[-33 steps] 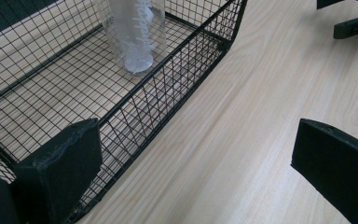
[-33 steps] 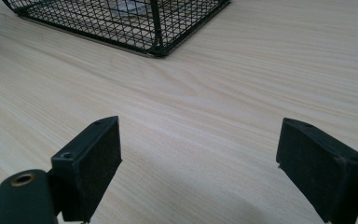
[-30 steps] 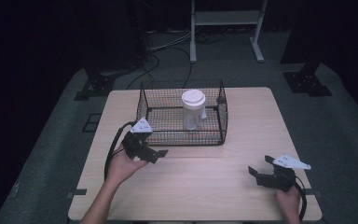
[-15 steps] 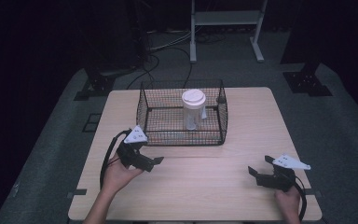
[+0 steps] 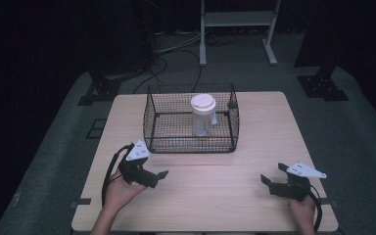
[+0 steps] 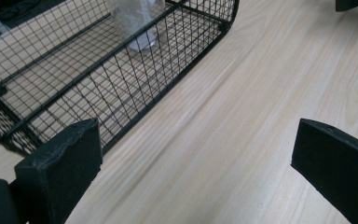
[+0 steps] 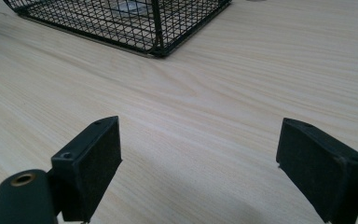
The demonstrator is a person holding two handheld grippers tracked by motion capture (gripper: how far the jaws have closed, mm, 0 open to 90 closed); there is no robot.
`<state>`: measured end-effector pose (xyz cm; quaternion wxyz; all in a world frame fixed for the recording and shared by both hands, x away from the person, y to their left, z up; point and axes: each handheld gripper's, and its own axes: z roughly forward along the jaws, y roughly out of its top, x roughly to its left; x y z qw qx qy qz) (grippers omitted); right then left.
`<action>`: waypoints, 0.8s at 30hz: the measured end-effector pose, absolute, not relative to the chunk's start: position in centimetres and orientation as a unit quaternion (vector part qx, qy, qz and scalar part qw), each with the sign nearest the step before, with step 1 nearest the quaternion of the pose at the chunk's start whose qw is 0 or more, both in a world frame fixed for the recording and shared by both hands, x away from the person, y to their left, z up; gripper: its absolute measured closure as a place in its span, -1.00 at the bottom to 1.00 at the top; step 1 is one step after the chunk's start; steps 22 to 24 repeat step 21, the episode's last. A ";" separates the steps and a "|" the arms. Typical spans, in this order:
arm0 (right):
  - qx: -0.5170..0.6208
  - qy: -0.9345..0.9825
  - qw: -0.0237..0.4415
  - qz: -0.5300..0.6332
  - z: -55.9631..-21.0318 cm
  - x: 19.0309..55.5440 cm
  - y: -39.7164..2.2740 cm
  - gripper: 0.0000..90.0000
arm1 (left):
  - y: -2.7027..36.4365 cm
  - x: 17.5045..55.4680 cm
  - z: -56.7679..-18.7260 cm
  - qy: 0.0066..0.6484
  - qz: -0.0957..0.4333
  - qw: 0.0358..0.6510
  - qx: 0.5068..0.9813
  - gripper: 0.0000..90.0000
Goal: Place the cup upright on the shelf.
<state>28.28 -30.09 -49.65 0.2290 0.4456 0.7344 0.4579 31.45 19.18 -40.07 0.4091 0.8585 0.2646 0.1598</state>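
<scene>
A black wire basket (image 5: 191, 142) stands at the back middle of the wooden table (image 5: 264, 127). Inside it a clear cup with a white lid (image 5: 203, 113) stands upright. My left gripper (image 5: 159, 177) hovers over the table's front left, in front of the basket's left corner, jaws wide open and empty. In the left gripper view the basket (image 6: 74, 98) and the cup's base (image 6: 137, 23) lie ahead to the left. My right gripper (image 5: 269, 182) rests at the front right, open and empty. In the right gripper view the basket's corner (image 7: 156, 28) lies ahead.
A black cable (image 5: 108, 171) loops from the left gripper near the table's left edge. Beyond the table stand a white metal frame (image 5: 237, 29) and black stand feet (image 5: 323, 83) on the grey floor. Bare wood lies between the two grippers.
My left gripper has drawn back from the basket's front left corner toward the table's front edge. The right gripper has not moved.
</scene>
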 end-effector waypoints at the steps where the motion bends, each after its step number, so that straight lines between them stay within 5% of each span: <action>1: 0.446 0.734 0.229 0.458 -49.7 28.3 -30.1 -0.71 | 19.3 31.3 -40.3 0.267 0.162 0.410 0.857 -0.98; 24: 0.462 0.716 0.228 0.470 -49.6 28.3 -30.8 -0.71 | 21.9 28.7 -45.1 0.300 0.202 0.414 0.836 -0.98</action>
